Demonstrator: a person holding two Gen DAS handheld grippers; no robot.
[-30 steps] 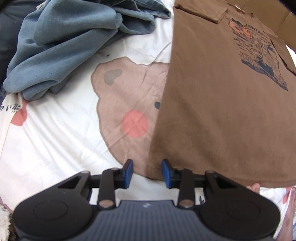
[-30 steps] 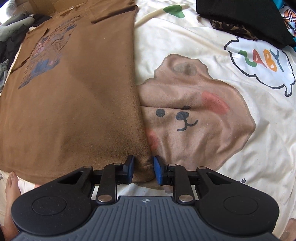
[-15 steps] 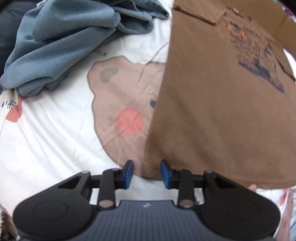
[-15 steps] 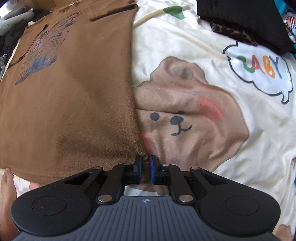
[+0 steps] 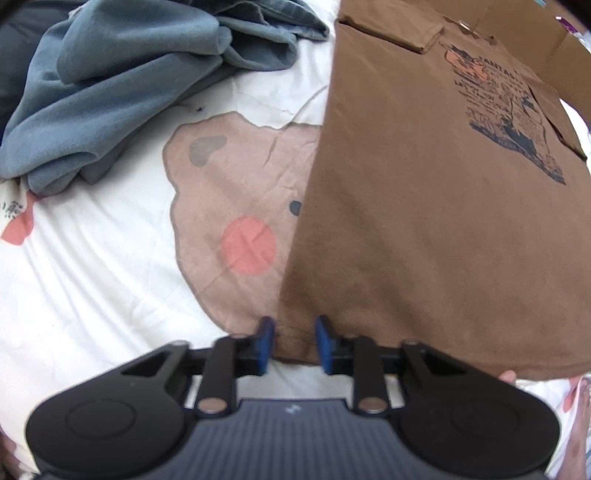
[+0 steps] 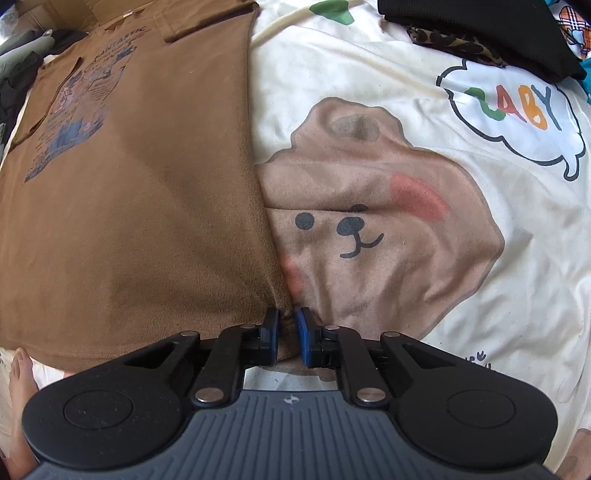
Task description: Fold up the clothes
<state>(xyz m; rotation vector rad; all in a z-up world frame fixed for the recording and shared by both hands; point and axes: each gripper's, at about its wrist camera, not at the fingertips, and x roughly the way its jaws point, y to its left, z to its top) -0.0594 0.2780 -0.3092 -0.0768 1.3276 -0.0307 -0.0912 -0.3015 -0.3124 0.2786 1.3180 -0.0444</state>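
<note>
A brown T-shirt [image 5: 424,221] with a dark blue chest print lies flat on the bed, its sleeves folded in over the body. In the left wrist view my left gripper [image 5: 293,341] is open, its blue fingers straddling the shirt's bottom-left hem corner with a clear gap. In the right wrist view the same shirt [image 6: 129,221] fills the left half. My right gripper [image 6: 287,332] is shut on the bottom-right hem corner, with a thin fold of brown cloth pinched between the pads.
A bear-print sheet [image 6: 369,221] covers the bed. A blue-grey garment pile [image 5: 129,74] lies far left of the shirt, cardboard [image 5: 535,44] beyond it. A black garment [image 6: 480,29] lies at the far right. A person's bare foot [image 6: 22,376] is near the hem.
The right gripper closed on the shirt's hem corner and holds it. The left gripper's fingers narrowed a little and slid over the other hem corner.
</note>
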